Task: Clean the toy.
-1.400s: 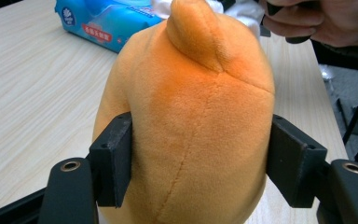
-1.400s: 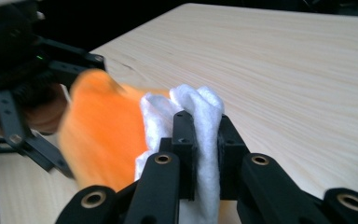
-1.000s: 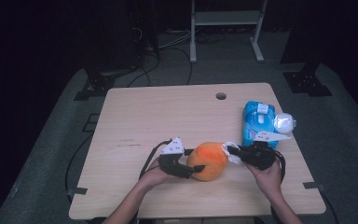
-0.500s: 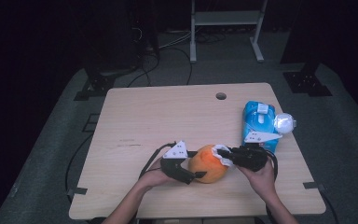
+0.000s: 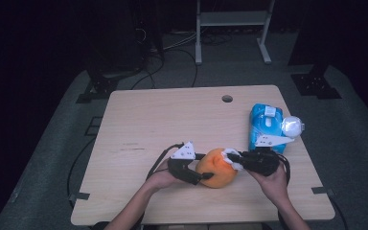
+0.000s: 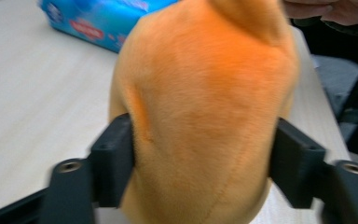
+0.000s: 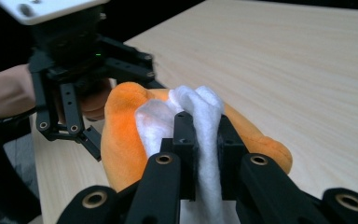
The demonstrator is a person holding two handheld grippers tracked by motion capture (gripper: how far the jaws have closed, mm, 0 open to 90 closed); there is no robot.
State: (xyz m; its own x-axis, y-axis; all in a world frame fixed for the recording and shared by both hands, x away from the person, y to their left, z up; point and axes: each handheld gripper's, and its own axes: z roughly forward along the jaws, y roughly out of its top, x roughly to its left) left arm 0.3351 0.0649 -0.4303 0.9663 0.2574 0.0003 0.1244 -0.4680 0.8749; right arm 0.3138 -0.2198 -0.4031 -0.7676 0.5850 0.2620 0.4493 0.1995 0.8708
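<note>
On the table [image 5: 139,124], near its front edge, an orange plush toy [image 5: 215,167] lay between two grippers. The left gripper [image 5: 195,171] had just been closing, its jaws pressing the toy's body from both sides. The right gripper [image 5: 232,159] was clamped tight on the toy's white fluffy part [image 7: 200,121]. A blue pack [image 5: 266,125] lay nearby.

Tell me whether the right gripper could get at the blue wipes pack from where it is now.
Probably not yet. The right gripper is shut on a white wipe pressed to the orange plush toy. The blue wipes pack lies just beyond it with bare table between, so the path looks free once it lets go.
</note>
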